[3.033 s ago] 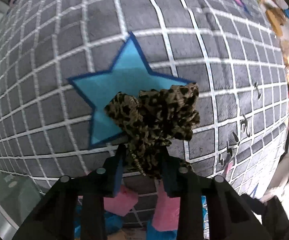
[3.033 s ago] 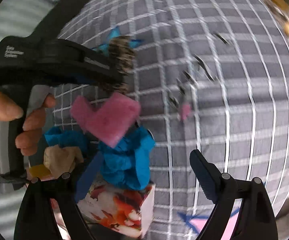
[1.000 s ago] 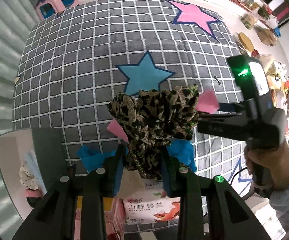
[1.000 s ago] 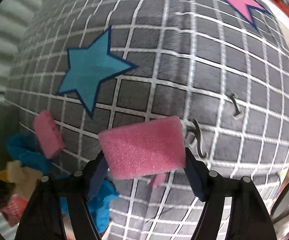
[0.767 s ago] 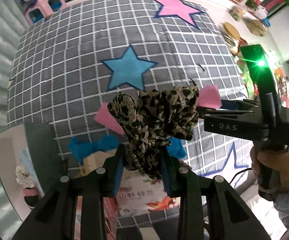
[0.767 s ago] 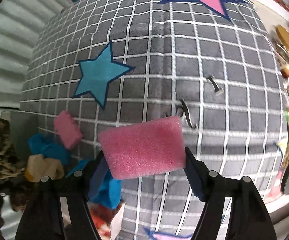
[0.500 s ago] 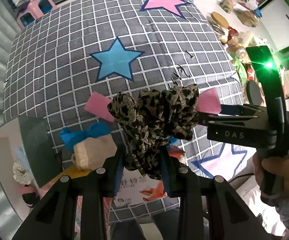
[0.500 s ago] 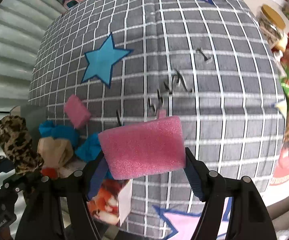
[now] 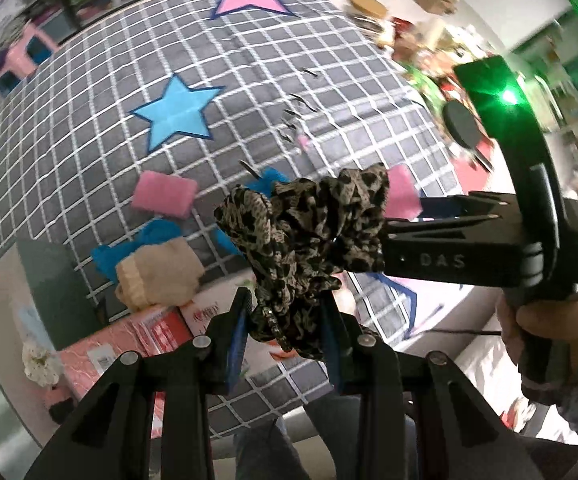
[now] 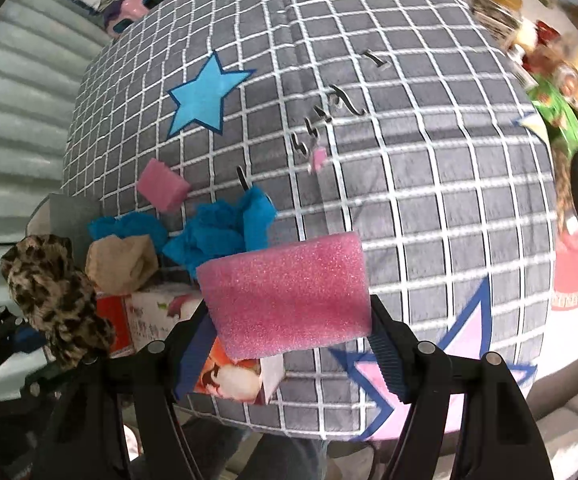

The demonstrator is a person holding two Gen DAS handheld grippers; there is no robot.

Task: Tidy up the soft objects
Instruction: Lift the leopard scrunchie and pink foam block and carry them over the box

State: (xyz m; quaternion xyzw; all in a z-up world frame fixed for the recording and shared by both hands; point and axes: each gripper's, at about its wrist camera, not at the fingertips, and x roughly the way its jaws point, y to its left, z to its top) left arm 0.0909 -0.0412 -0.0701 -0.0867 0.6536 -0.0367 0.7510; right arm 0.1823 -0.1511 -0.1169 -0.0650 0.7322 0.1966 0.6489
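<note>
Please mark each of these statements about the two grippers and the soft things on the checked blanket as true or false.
1. The left gripper holds a leopard-print fabric scrunchie. True.
2. The right gripper is open and holds nothing. False: it is shut on a pink foam sponge block.
3. A second pink foam block lies on the grey checked blanket. True.
4. The crumpled blue cloth lies on the blue star print. False: it lies apart from the star, near the beige cloth bundle.
5. The beige cloth bundle is held by a gripper. False: neither gripper holds it.
</note>
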